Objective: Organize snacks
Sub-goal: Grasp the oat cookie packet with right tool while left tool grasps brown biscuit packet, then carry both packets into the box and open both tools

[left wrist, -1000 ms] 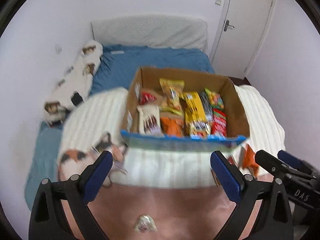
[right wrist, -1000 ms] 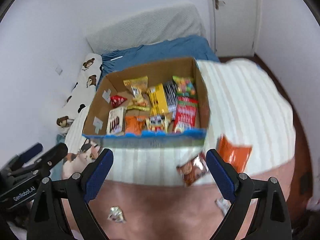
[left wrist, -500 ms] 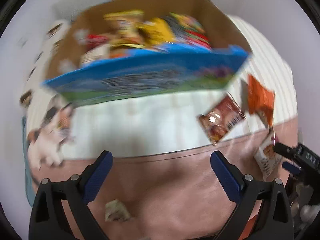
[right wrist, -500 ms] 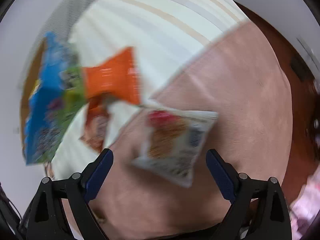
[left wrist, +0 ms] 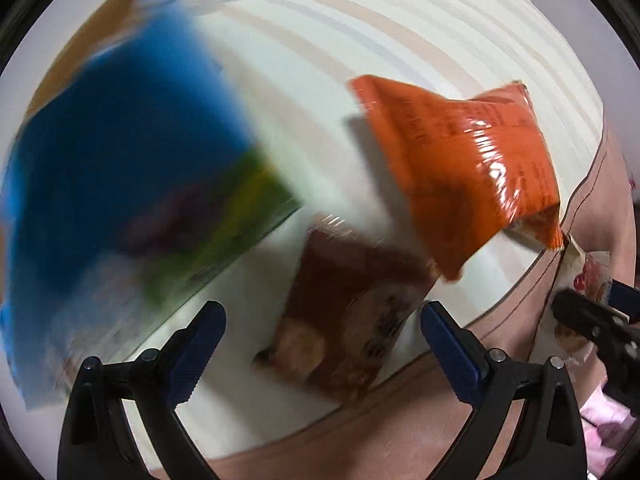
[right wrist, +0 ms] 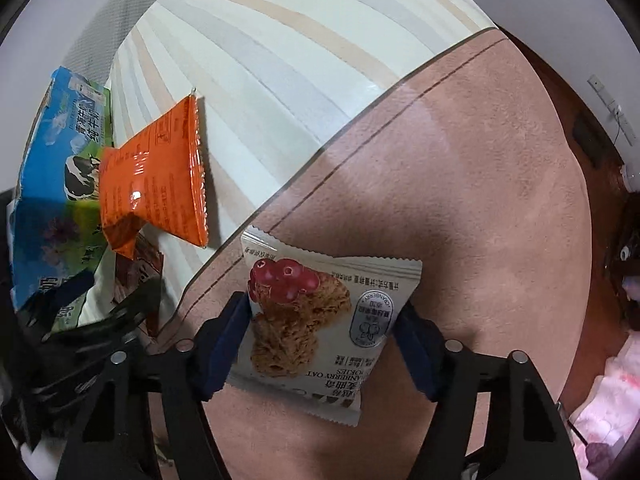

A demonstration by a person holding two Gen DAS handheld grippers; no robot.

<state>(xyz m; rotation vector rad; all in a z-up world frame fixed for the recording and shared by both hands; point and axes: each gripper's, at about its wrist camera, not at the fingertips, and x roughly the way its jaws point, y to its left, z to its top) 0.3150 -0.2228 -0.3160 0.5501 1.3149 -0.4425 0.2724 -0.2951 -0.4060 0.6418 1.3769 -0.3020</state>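
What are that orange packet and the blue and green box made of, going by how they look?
The orange packet looks like glossy plastic film: bright glare streaks, creases, and a crimped, zigzag-cut end seal. The blue and green box looks like printed cardboard with a fairly matte face: flat stiff panels, and a plain brown inner side in the left wrist view, though that view is blurred.

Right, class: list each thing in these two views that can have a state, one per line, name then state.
Left gripper: open, holding nothing.
Right gripper: fingers either side of the cranberry oat cookie packet; grip unclear.
Cranberry oat cookie packet: sealed, flat on the pink surface.
Orange packet: sealed, lying on the striped cover.
Brown packet: lying flat, blurred.
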